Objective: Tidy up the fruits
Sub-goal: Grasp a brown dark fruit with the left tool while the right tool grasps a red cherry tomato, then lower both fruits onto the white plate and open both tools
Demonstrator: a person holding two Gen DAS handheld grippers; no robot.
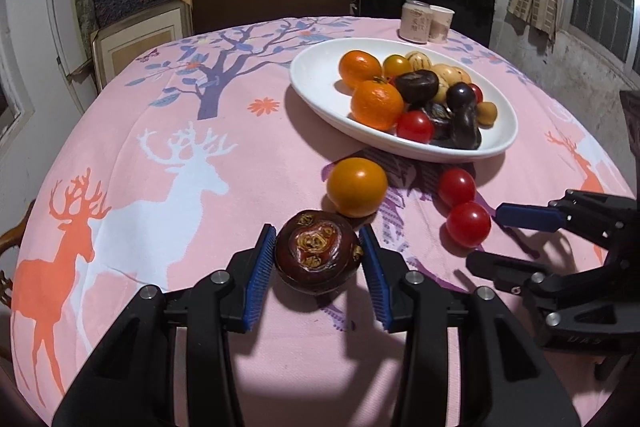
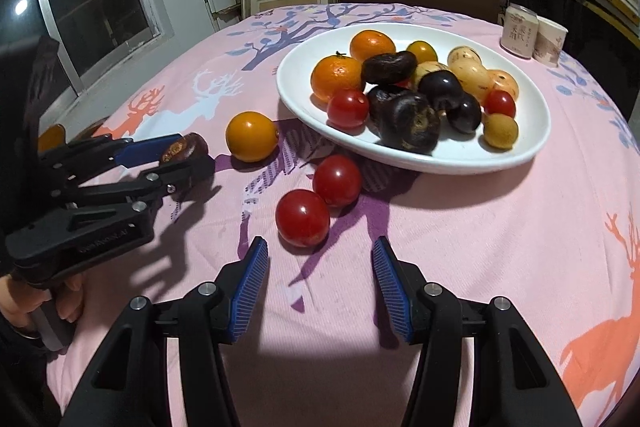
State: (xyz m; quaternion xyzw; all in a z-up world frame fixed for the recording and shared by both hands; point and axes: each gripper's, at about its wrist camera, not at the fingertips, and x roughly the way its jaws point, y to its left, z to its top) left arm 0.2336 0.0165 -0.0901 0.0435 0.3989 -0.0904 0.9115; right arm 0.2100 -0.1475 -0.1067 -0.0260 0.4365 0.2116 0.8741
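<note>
Left wrist view, left to right. At lower centre the left hand-held gripper (image 1: 318,255) pinches a dark brown water chestnut (image 1: 317,257), its blue pads (image 1: 262,281) pressed on either flank; the fruit sits low against the pink deer-print cloth of the bench (image 1: 160,155), and whether it still rests there cannot be told. Just above it lies a yellow-orange tomato (image 1: 357,187), loose on the cloth. Right of that, two red cherry tomatoes (image 1: 468,225) lie close together. In the upper right the white oval plate (image 1: 316,83) holds mandarins, tomatoes and dark and pale fruits. At the right edge the right hand-held gripper (image 1: 486,239) enters, jaws spread and empty, one blue pad just beside the nearer red tomato.

Right wrist view. At the left edge a hand (image 2: 44,303) grips the handle of the left tool, which points obliquely downward. At lower centre the right jaws stand apart, angled down at the cloth, the nearer red tomato just ahead of the tips.

Step in hand, as judged: collecting loose fruits onto the plate, four remaining off it. The next move calls for lifting the chestnut clear and carrying it up and right over the rim, without nudging the yellow-orange tomato.
</note>
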